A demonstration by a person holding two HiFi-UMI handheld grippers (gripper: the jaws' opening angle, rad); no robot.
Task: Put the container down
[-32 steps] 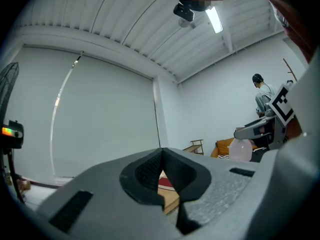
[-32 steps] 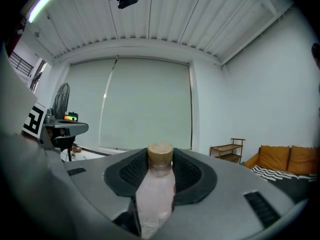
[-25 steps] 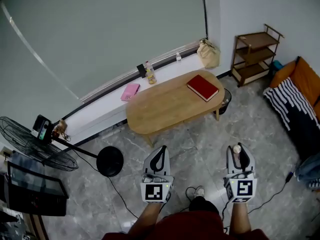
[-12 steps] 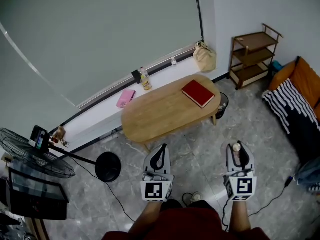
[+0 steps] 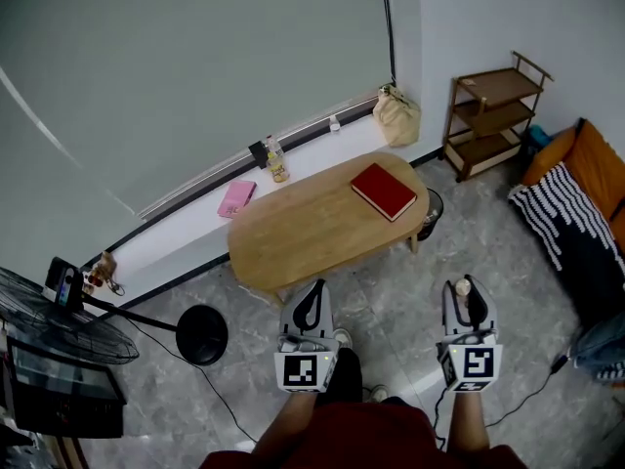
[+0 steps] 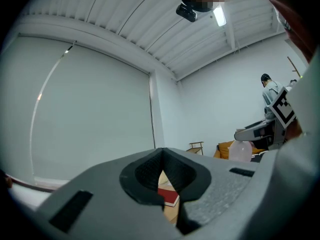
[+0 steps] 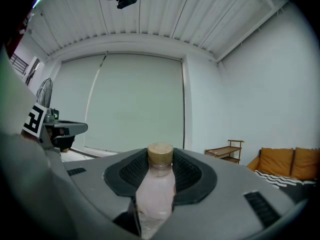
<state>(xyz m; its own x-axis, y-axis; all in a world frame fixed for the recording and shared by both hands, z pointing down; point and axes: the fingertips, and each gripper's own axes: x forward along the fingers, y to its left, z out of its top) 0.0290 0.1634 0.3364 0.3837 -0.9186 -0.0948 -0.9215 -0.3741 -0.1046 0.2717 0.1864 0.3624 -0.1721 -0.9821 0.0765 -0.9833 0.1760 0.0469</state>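
— What sits in the right claw (image 7: 160, 170)?
— The container (image 7: 156, 191), a pale bottle standing upright with a tan cap (image 7: 160, 154). The dark pads (image 7: 191, 174) press on it from nine and three o'clock.
— And around it?
— A wooden shelf (image 7: 226, 152) at three o'clock, an orange sofa (image 7: 285, 162) further out that way, a closed blind (image 7: 135, 104) at twelve, and the left claw (image 7: 80, 128) at nine.

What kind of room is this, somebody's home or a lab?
Probably a living room, perhaps a staged one: a low wooden coffee table with a red book on it, a sofa with orange cushions and a striped throw, and a small wooden shelf by the wall.
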